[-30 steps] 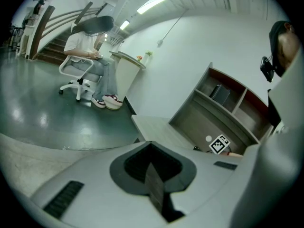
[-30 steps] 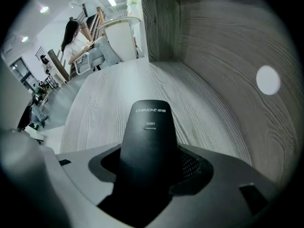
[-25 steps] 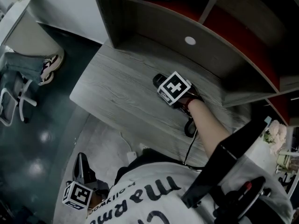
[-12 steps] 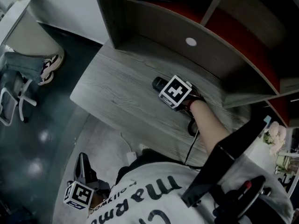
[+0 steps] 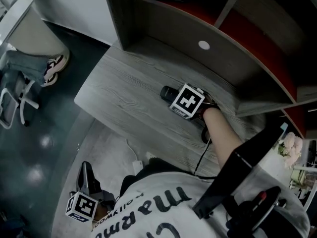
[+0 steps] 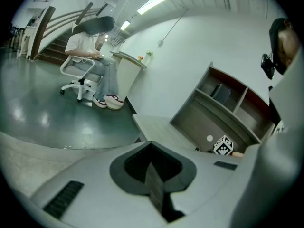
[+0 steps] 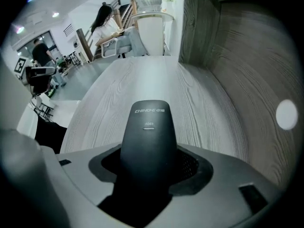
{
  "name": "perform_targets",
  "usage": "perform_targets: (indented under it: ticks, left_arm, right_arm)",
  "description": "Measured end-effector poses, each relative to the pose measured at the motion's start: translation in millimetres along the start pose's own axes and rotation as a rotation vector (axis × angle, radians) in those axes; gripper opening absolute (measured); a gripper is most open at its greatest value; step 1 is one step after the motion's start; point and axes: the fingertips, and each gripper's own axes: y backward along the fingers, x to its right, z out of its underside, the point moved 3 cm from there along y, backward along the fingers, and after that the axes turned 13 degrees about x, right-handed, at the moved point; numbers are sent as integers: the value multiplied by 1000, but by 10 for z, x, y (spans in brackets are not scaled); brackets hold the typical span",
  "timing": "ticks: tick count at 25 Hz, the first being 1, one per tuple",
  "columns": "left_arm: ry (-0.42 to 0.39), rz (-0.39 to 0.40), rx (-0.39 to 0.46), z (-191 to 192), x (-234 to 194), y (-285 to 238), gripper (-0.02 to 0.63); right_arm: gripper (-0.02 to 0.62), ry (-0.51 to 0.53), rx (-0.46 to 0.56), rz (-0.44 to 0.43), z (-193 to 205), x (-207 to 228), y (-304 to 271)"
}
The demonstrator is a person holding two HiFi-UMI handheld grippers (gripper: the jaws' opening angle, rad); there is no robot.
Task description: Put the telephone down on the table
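A black telephone handset [image 7: 148,137] sticks out forward between the jaws of my right gripper [image 7: 148,172], which is shut on it. In the head view the right gripper [image 5: 177,97] sits low over the middle of the grey wooden table [image 5: 124,103], and the handset's end [image 5: 167,91] points left. Whether the handset touches the tabletop I cannot tell. Its black cord [image 5: 202,155] runs back over the table's near edge. My left gripper [image 5: 86,175] hangs beside the person's body below the table, shut with nothing in it [image 6: 154,194].
A curved shelf unit [image 5: 233,58] with red back panels rises along the table's far side, with a white round cap [image 5: 203,45] on its wall. A person sits on a white chair [image 6: 78,75] off to the left. A black stand [image 5: 242,177] is at bottom right.
My right gripper and the handset have shifted slightly toward the table's near side. The left gripper has stayed where it was.
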Motion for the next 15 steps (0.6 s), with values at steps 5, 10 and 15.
perform_targets:
  ticks: [5,10,15]
  left_arm:
    - [9,-25,19,-5,-65,94,9]
    - [9,-30,29,-3,-78,140,9]
    - [25,-30,36,11,-66,181,9]
  right_arm:
    - [281,62,-14,-36,18,-61,8]
    - [282,61,-6,-47,9,-52,-4]
    - [284,55,14,-49,16,-63,-9]
